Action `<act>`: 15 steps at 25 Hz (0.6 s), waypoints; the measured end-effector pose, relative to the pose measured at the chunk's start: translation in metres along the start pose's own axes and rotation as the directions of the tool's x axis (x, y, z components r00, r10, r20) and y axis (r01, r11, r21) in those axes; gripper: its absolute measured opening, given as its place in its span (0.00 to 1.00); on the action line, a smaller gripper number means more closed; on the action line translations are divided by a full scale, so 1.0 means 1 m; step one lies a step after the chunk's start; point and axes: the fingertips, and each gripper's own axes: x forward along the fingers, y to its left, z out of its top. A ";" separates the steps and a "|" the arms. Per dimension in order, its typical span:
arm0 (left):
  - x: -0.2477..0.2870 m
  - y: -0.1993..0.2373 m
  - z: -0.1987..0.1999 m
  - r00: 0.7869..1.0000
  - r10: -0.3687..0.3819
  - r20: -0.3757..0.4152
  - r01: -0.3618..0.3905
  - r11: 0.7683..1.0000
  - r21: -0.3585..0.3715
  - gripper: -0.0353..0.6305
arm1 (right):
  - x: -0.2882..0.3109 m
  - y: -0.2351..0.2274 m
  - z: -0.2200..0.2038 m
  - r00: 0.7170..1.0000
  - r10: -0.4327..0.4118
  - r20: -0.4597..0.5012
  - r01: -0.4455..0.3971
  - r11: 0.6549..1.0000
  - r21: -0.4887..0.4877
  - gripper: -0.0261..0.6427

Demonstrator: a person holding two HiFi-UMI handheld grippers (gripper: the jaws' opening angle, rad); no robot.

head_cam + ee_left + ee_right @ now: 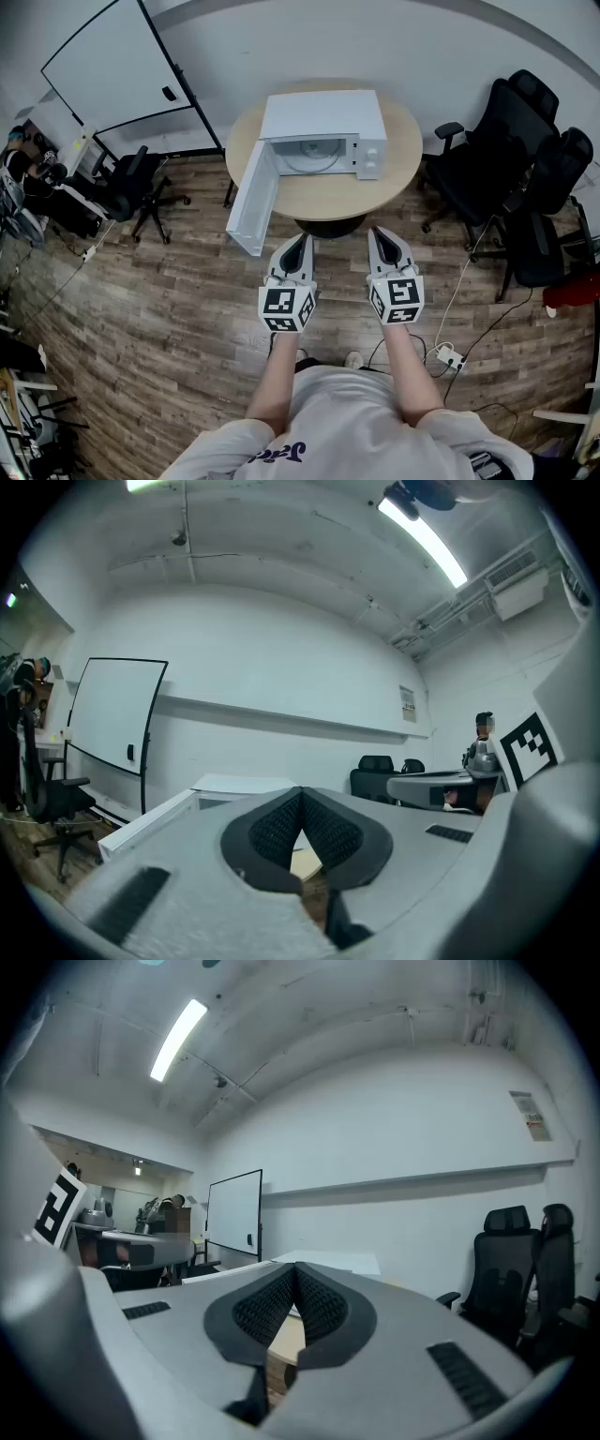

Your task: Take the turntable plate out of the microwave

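i've got the left gripper (301, 238) and right gripper (378, 232) level, short of the microwave (323, 117), fingers closed and empty, since its door (253, 199) hangs open and the turntable plate (312, 159) sits inside, waiting for the reach.

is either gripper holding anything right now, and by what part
Nothing is held. The left gripper and right gripper are both shut and empty, short of the microwave; the turntable plate lies inside.

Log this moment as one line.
phase: before reach | microwave: door open | turntable plate: inside | left gripper: shut, empty | right gripper: shut, empty
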 end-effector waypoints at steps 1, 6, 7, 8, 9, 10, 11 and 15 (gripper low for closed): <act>-0.001 0.002 0.001 1.000 -0.002 -0.001 0.002 1.000 -0.006 0.07 | 0.001 0.002 0.002 1.000 -0.006 -0.001 0.006 1.000 -0.002 0.06; -0.012 0.017 0.009 1.000 -0.025 0.002 0.025 1.000 -0.012 0.07 | 0.007 0.027 0.008 1.000 -0.003 -0.010 0.003 1.000 0.015 0.06; -0.013 0.023 0.009 0.999 -0.033 0.000 0.033 0.999 -0.010 0.07 | 0.010 0.033 0.008 1.000 -0.002 -0.007 0.003 0.999 0.032 0.06; -0.015 0.028 0.009 0.999 -0.042 -0.003 0.042 0.999 -0.012 0.07 | 0.012 0.039 0.007 1.000 -0.008 -0.002 0.008 0.999 0.048 0.06; -0.017 0.035 0.010 0.999 -0.050 -0.004 0.050 0.999 -0.017 0.07 | 0.014 0.046 0.006 1.000 -0.017 0.000 0.017 0.998 0.057 0.07; -0.019 0.041 0.010 0.998 -0.058 -0.004 0.058 0.998 -0.019 0.07 | 0.017 0.053 0.004 1.000 -0.027 -0.002 0.027 0.998 0.060 0.07; -0.023 0.047 0.010 0.998 -0.066 -0.004 0.066 0.998 -0.018 0.07 | 0.020 0.061 0.002 0.999 -0.036 -0.004 0.036 0.998 0.060 0.07; -0.033 0.075 0.009 0.995 -0.098 -0.010 0.097 0.995 -0.016 0.07 | 0.031 0.093 0.002 0.998 -0.065 0.007 0.065 0.996 0.062 0.07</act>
